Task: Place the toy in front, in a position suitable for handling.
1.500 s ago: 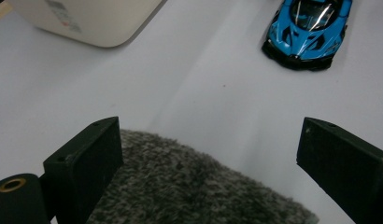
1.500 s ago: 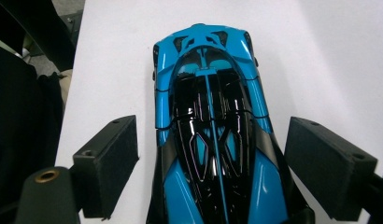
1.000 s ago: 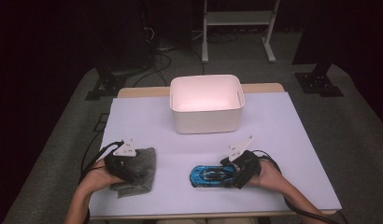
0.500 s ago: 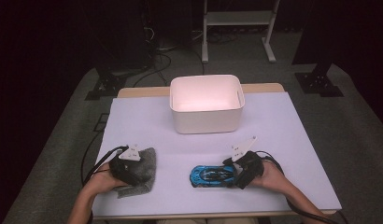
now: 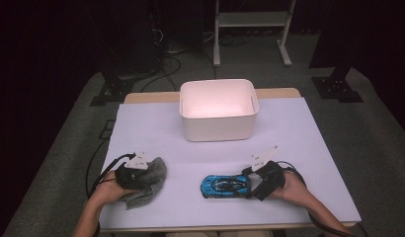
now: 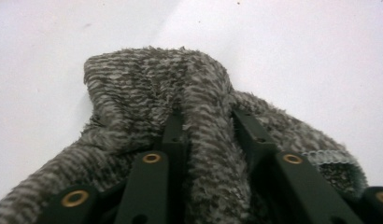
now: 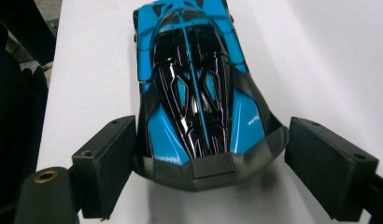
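A grey fuzzy cloth (image 5: 152, 181) lies bunched at the table's front left. My left gripper (image 5: 137, 178) is on it, and its jaws have just been closing. In the left gripper view a fold of the cloth (image 6: 147, 79) is pinched between the two black jaws of the left gripper (image 6: 206, 116). A blue and black toy car (image 5: 225, 185) sits at the front right, nose pointing left. My right gripper (image 5: 251, 185) straddles its rear end. In the right gripper view the right gripper (image 7: 210, 154) has a pad close to each side of the car (image 7: 194, 79), with a thin gap at the right pad.
A white rectangular bin (image 5: 218, 132) stands empty at the middle back of the pale table (image 5: 299, 148). Cables trail from both grippers over the front edge. Beyond the table are a dark floor, cables and a metal stand.
The left hand and gripper shifted slightly toward the front left, bunching the cloth. The left jaws closed on a fold of it. The right gripper and car stayed put.
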`<action>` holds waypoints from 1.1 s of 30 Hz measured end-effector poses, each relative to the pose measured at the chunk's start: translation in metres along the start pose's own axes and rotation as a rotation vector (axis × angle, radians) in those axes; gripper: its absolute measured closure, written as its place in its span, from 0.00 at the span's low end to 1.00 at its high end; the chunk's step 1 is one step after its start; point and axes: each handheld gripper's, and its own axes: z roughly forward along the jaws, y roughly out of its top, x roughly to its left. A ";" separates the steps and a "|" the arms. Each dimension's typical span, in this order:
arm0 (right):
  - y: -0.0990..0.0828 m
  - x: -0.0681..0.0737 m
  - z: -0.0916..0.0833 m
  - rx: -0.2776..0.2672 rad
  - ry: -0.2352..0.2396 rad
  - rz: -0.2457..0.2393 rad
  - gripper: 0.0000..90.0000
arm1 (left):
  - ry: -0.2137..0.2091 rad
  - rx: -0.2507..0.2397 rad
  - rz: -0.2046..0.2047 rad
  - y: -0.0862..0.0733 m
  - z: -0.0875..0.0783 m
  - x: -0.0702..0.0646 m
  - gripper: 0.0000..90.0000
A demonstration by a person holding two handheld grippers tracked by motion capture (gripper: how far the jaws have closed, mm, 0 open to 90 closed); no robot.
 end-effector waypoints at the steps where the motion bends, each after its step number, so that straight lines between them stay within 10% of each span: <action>1: -0.001 0.000 0.000 -0.001 0.003 0.004 0.18 | 0.000 0.000 0.008 0.000 0.000 0.000 0.80; 16: -0.012 0.002 -0.006 -0.003 0.012 -0.004 0.25 | -0.081 -0.073 0.042 0.032 -0.005 -0.013 0.88; 33: -0.024 0.006 -0.020 -0.035 0.007 0.016 0.26 | -0.237 -0.078 0.307 0.147 0.054 -0.068 0.88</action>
